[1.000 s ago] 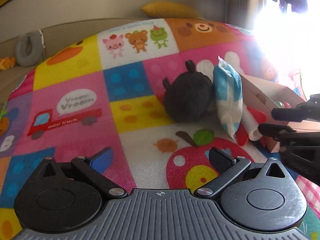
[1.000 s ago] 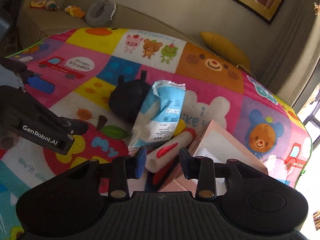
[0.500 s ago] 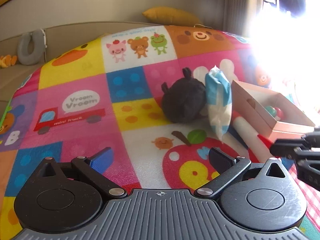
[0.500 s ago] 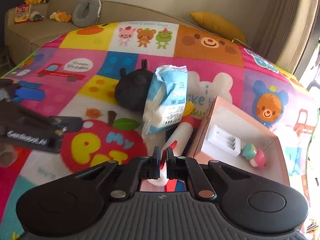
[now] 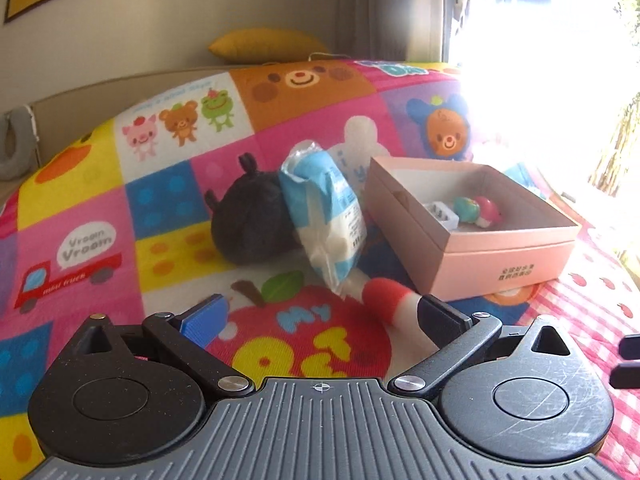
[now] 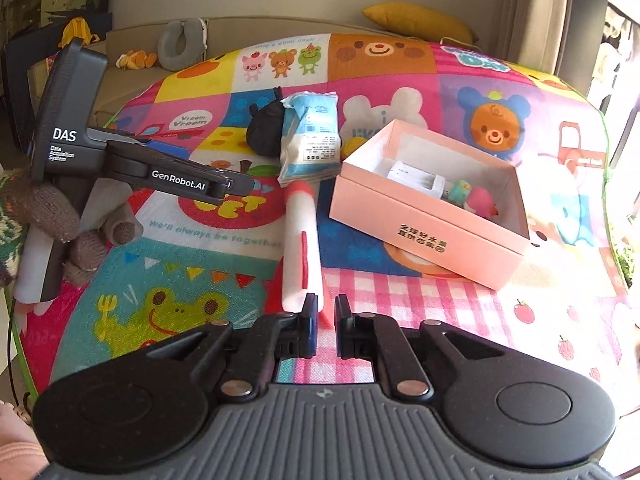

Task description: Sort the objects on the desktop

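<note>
At the near edge of the play mat (image 6: 180, 272), the right tool (image 6: 326, 316) is nearly shut; its jaws have just been opening a little, with a thin red tab of the red-and-white tube (image 6: 300, 240) between them; whether the pads pinch it I cannot tell. The tube lies along the mat, its red end touching the blue-and-white packet (image 6: 310, 140); the pink box (image 6: 420, 220) stands just to its right, already holding a white charger (image 6: 416, 176) and small figures (image 6: 472, 198). The likely trouble is the hold: a grip on so slim a tab could slip, and the tube would roll or swing when lifted. The packet leans on the black plush (image 6: 266, 128) and could topple if the tube drags under it. The left tool (image 5: 320, 316) gapes wide and empty, close to the tube; a lift towards the box must clear the near wall.
</note>
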A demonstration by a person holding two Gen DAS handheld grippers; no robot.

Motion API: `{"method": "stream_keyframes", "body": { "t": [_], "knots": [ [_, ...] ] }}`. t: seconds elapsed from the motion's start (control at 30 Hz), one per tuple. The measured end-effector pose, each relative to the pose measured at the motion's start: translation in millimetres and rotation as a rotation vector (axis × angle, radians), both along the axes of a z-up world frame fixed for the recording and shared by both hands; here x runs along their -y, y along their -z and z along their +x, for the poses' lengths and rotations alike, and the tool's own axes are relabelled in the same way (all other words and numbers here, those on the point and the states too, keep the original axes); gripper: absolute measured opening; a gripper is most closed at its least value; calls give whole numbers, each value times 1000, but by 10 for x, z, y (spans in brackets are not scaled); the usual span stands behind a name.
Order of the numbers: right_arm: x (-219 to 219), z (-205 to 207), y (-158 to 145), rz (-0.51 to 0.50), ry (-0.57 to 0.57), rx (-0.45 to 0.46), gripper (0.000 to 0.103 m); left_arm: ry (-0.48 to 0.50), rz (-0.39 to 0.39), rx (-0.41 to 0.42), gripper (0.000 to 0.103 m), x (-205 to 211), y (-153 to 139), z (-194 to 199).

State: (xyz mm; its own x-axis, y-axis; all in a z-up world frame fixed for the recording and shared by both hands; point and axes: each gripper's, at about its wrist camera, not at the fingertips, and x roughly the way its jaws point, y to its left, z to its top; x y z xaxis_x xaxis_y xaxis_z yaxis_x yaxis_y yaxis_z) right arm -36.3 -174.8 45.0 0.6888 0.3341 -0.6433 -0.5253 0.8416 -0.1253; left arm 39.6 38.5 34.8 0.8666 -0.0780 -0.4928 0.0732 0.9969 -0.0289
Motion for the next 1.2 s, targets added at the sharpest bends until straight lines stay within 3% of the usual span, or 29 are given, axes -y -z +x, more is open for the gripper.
{"method": "stream_keyframes", "body": {
  "t": [0.03, 0.1, 0.27, 0.4, 0.47, 0.53, 0.67, 0.73, 0.8, 0.97, 1.0, 1.1, 1.2],
  "knots": [
    [49, -12, -6, 13, 14, 12, 31, -2, 11, 6, 103, 29, -13, 88],
    [131, -12, -9, 44, 48, 39, 49, -16, 9, 3, 103, 65, -38, 299],
    [258, 33, 74, 78, 119, 74, 67, -57, -56, -45, 103, 132, -20, 848],
    [335, 88, 199, 84, 155, 68, 72, -91, -16, -42, 101, 217, 25, 1119],
    [406, 108, 274, 92, 181, 67, 75, -92, 18, -24, 94, 259, 16, 1151],
    [479, 138, 335, 109, 207, 58, 78, -79, 38, -35, 64, 269, 14, 1172],
    [564, 170, 439, 133, 237, 32, 83, -65, 43, -39, 55, 205, 7, 1123],
    [582, 167, 461, 145, 239, 29, 88, -64, 51, -9, 29, 180, -57, 988],
    [595, 157, 476, 159, 239, 39, 96, -64, 50, 33, 21, 145, -166, 799],
    [603, 208, 500, 173, 240, 13, 100, -23, 35, 76, 22, 47, -380, 336],
    [598, 218, 503, 172, 243, 8, 100, -5, 27, 64, 27, 33, -384, 290],
    [584, 235, 507, 167, 245, 0, 101, -7, -19, 32, 68, 3, -324, 270],
    [547, 226, 512, 146, 247, 7, 101, -23, -61, 7, 78, 34, -219, 399]
  ]
}}
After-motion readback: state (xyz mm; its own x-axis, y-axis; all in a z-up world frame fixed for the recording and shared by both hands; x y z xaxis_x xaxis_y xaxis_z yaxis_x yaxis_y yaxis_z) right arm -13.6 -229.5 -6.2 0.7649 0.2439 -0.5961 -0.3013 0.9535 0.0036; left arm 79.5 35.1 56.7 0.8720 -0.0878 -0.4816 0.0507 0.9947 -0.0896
